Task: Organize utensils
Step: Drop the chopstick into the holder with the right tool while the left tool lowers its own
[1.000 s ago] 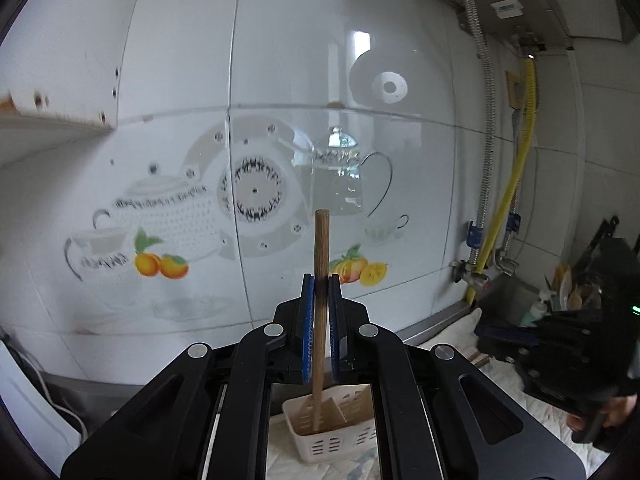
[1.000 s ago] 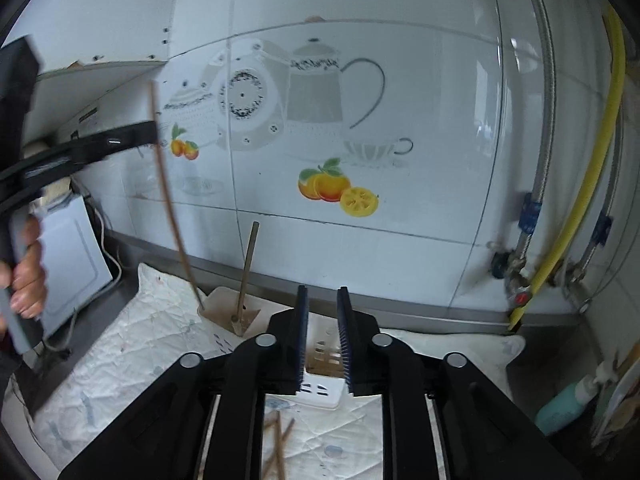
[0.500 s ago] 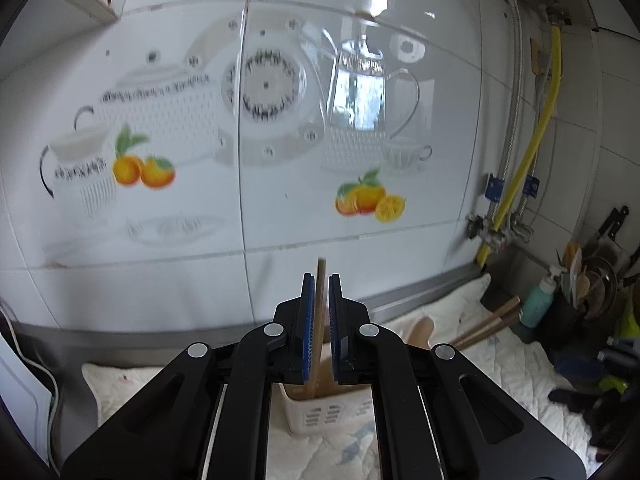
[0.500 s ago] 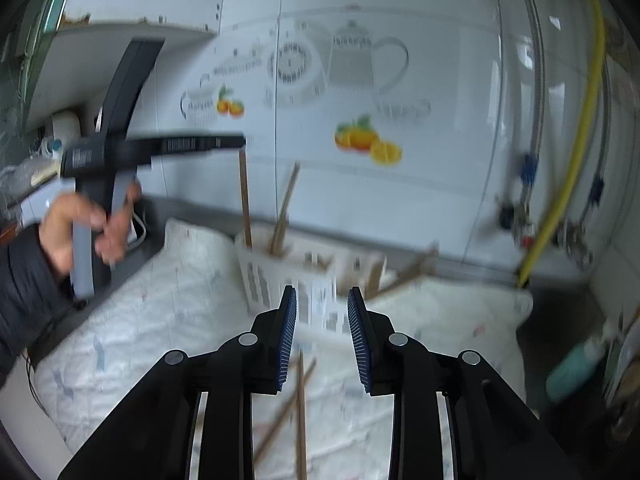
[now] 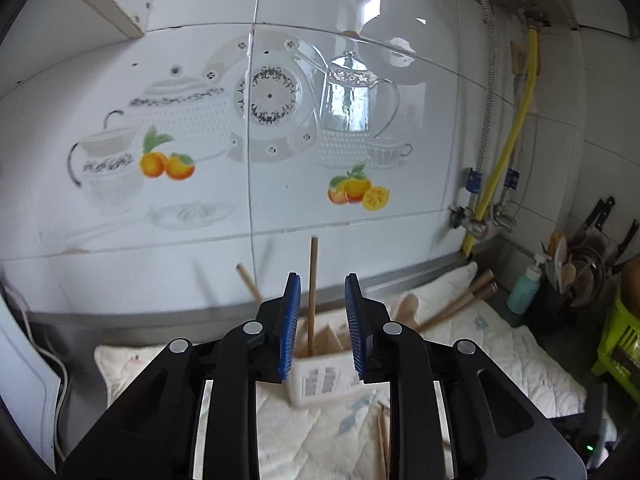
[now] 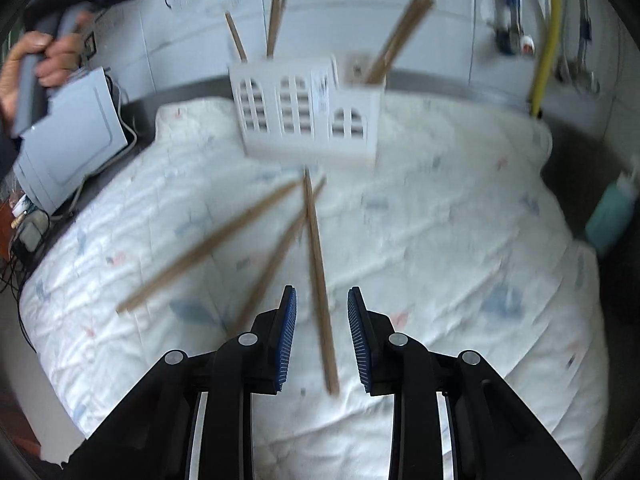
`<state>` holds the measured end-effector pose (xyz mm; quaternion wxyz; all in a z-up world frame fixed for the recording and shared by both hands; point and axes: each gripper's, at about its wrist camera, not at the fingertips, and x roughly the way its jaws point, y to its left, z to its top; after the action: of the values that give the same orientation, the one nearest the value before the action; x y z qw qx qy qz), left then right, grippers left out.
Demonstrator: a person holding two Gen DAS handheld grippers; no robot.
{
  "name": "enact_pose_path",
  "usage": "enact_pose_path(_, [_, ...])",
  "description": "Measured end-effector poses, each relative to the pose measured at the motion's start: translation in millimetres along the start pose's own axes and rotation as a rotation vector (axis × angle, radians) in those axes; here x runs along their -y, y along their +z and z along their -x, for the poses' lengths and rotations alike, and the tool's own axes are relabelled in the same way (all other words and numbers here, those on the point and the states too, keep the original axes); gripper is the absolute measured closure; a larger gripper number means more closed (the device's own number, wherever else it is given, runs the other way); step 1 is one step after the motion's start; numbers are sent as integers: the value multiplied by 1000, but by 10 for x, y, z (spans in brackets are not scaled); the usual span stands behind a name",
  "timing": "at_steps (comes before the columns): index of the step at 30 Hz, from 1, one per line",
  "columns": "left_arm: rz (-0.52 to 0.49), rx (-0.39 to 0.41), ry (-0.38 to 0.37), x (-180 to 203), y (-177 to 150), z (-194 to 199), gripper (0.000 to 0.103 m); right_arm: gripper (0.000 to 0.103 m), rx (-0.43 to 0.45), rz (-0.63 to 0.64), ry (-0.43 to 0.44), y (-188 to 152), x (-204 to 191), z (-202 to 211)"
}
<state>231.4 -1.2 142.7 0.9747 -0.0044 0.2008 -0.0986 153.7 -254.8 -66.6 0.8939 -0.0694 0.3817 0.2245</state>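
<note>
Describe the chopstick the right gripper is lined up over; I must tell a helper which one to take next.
On the white quilted cloth, in front of the white slotted plastic utensil holder, lie three loose brown wooden chopsticks. Take the near-vertical chopstick, running between the open right gripper fingers; its two neighbours slant away leftward.

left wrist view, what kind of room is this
Most likely a home kitchen counter: glossy wall tiles printed with teapots and fruit, a yellow gas hose running down to valves, and knives and ladles stored in the right corner.
</note>
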Motion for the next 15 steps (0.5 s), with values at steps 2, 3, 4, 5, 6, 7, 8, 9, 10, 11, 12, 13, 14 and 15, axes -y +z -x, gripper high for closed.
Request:
enact_pose_path(2, [-7, -19, -4, 14, -159, 120, 80, 77, -16, -12, -1, -107, 6, -73])
enact_pose_path(3, [-9, -26, 2, 16, -243, 170, 80, 77, -20, -19, -1, -131, 17, -95])
enact_pose_path(4, [-9, -46, -1, 19, -364, 225, 80, 77, -23, -26, -6, -153, 29, -116])
enact_pose_path(5, [-7, -64, -3, 24, -462, 260, 80, 77, -29, -29, -15, -165, 38, -136])
enact_pose_path(6, [-6, -82, -3, 33, -570, 291, 80, 77, -33, -29, -19, -174, 44, -152])
enact_pose_path(7, [-3, -109, -14, 43, -724, 331, 80, 77, -37, -31, -22, -181, 52, -165])
enact_pose_path(8, [-2, -131, -23, 60, -869, 361, 80, 77, -42, -34, -21, -185, 57, -174])
enact_pose_path(9, [0, -146, -26, 67, -978, 381, 80, 77, -45, -34, -24, -182, 57, -184])
enact_pose_path(10, [11, -174, -37, 79, -1146, 396, 80, 77, -46, -35, -26, -185, 59, -191])
enact_pose_path(11, [27, -200, -50, 84, -1279, 395, 80, 78, -49, -36, -24, -187, 62, -206])
enact_pose_path(12, [35, -222, -57, 93, -1379, 389, 80, 78, -52, -36, -23, -186, 71, -219])
enact_pose_path(13, [46, -253, -61, 110, -1548, 376, 80, 78, -54, -35, -25, -187, 71, -229])
enact_pose_path(14, [55, -270, -66, 115, -1650, 367, 80, 79, -56, -35, -28, -192, 68, -246])
enact_pose_path(15, [65, -310, -78, 132, -1794, 330, 80, 80, -58, -38, -25, -191, 73, -249])
